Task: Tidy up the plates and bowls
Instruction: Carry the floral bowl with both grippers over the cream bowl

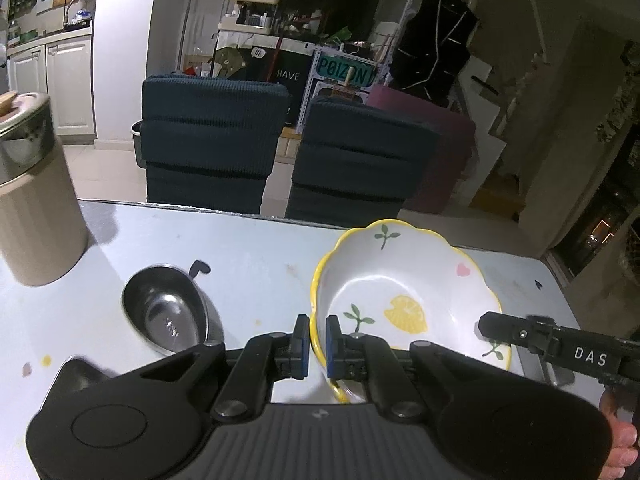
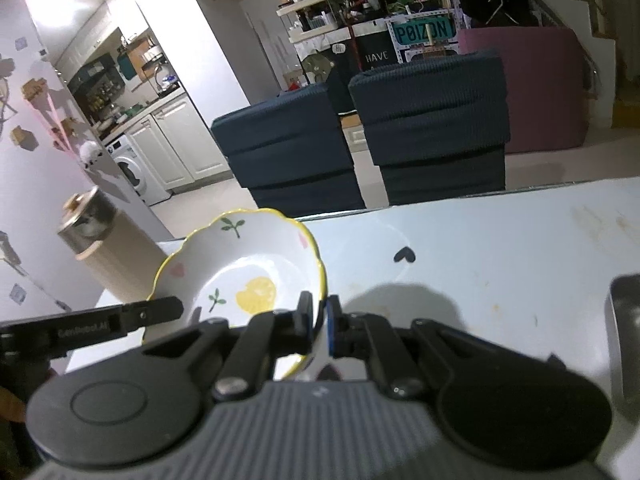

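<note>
Both pairs of fingers are clamped on one dish. Your left gripper (image 1: 318, 336) pinches the near left rim of the white bowl (image 1: 404, 280), which has a wavy yellow edge and painted sprigs, a lemon and a pink heart. Your right gripper (image 2: 320, 320) pinches the opposite rim, so the bowl hangs between your two tools, tilted with its far edge higher than the edge at your fingers. It appears to be raised off the pale table (image 1: 248, 248), though the underside is hidden.

Just left of your left fingers (image 1: 302, 332) sits a small steel bowl (image 1: 168, 312), upright on the table. Farther left and beyond stands a tall beige canister with a metal lid (image 1: 36, 200). Straight ahead, past the far table edge, are two dark blue chair backs (image 1: 212, 140).

This looks like the carrying step: the painted bowl is gripped and needs a resting place, perhaps near or with the steel bowl. The next move calls for both hands travelling together at one pace, keeping the rim level so it does not twist out of either pinch.

Right of your right fingers (image 2: 334, 320) the tabletop is broad and bare, apart from a small dark mark, with a grey object (image 2: 624, 320) at the far right edge. The far table edge lies close beyond the bowl.
</note>
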The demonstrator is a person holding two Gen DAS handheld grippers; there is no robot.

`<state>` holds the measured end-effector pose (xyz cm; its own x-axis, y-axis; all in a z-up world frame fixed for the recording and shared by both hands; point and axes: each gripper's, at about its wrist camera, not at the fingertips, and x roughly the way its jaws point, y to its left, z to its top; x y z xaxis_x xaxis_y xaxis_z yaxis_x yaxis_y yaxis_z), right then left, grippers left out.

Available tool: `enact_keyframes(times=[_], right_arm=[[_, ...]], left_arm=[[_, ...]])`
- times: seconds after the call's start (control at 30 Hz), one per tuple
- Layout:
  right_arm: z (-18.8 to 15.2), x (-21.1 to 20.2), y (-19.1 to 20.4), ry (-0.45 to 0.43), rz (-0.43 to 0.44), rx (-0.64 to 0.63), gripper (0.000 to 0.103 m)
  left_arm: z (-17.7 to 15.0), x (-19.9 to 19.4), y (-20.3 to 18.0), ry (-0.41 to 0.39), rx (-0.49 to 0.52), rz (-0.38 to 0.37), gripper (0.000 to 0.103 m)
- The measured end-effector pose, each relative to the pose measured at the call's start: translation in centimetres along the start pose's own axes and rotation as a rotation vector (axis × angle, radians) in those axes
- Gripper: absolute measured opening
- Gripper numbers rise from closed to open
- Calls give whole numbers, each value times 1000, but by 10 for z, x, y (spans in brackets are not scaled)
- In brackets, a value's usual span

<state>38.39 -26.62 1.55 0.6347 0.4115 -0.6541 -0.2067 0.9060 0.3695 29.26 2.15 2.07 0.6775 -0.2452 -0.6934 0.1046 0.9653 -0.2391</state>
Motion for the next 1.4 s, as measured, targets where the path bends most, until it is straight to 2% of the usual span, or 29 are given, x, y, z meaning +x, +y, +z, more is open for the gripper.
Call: enact_keyframes(times=[0.37,0.73,0.97,1.1,1.4], right_arm=[[-44,-50,14,-15,53,26,8],[-82,-73,20,-10,90,47,8],[-98,-66,22,9,100,45,8],[-101,-59,22,30,95,50,8],[-97,-30,30,101,55,36,8]], left_arm=[[-54,-71,-6,-17,21,-20,8],[-111,-115,-2,-32,48,-20,9],[-141,-118,8,-32,38,-22,9],[-155,-109,15,-17,-14,-38,8],[-160,-90,18,51,6,-25,8]])
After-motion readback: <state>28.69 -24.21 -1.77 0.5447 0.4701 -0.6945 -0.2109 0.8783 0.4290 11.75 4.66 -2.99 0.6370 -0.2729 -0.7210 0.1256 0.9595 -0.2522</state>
